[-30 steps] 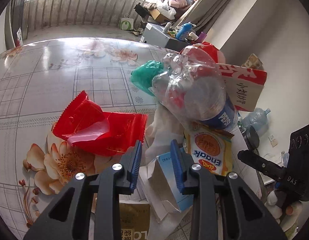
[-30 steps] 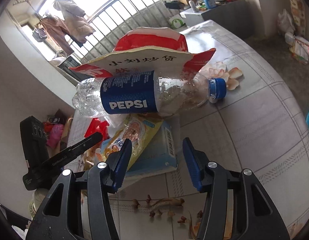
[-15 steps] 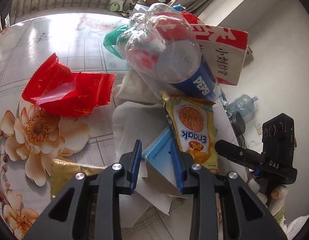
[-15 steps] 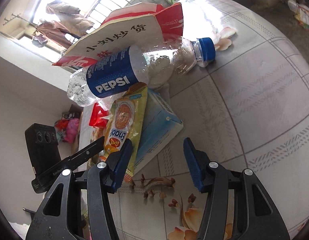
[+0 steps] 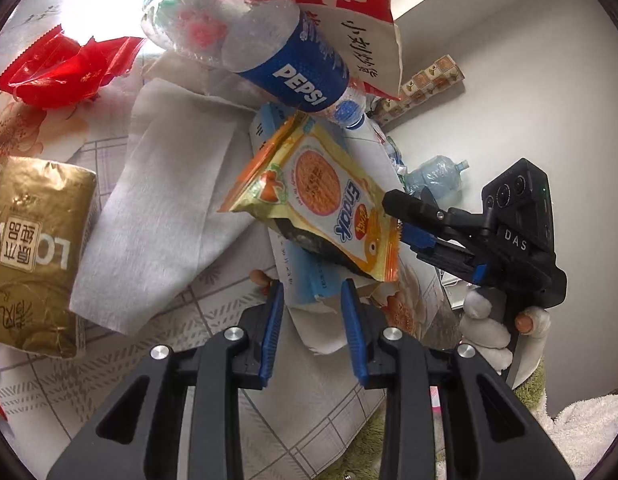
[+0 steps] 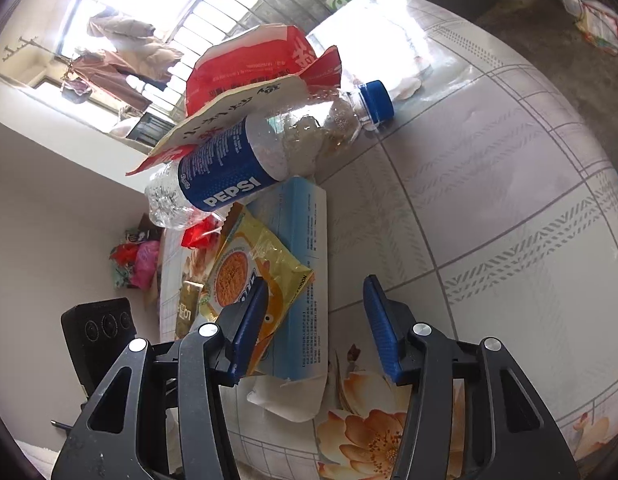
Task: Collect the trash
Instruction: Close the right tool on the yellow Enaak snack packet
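Bright daylight, window glare, fisheye edges

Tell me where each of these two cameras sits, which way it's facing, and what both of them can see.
Left wrist: sits on the left gripper, looking down its fingers across the trash pile toward the wall; the right gripper and the hand holding it show at right.
Right wrist: sits on the right gripper, its fingers closing with nothing pinched, facing down the table toward the window; the left gripper's black body shows lower left.
Shared: Pepsi bottle, yellow snack packet, blue carton, red-and-white bag.
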Motion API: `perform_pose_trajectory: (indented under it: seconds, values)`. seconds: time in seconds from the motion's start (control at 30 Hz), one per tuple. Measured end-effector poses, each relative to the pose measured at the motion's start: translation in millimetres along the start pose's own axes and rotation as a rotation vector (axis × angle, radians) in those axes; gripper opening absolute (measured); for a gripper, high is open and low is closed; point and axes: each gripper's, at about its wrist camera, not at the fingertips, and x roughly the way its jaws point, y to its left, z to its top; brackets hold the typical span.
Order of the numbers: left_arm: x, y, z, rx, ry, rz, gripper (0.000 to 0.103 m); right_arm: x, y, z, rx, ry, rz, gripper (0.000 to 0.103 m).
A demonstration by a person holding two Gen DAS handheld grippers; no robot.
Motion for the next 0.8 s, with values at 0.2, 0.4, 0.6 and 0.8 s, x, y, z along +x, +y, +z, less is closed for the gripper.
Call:
perform_pose_trajectory:
  seconds: [0.2,0.4,0.6,0.8]
  values:
    - [-19.1,7.1,2.5,-0.012,-0.064,0.051,0.028,9.4,-0.9,10.2,0.008,0.004,0.029,0.015]
    - [-34.2,-3.5,8.8,0.047,-0.11,0.021,0.028,-4.0,-2.6,0.1,0.013,-0.052,0.026,0.008]
    - [-8.6,-15.4,19.0,0.075,-0.09,0.077,0.028,-1.7,-2.6,-20.8,0.008,-0.035,0.042,0.014]
    - [7.2,-13.6,29.6,0.087,-0.084,0.112,0.028,-18.4,-6.3,-19.8,-0.011,-0.094,0.077,0.043]
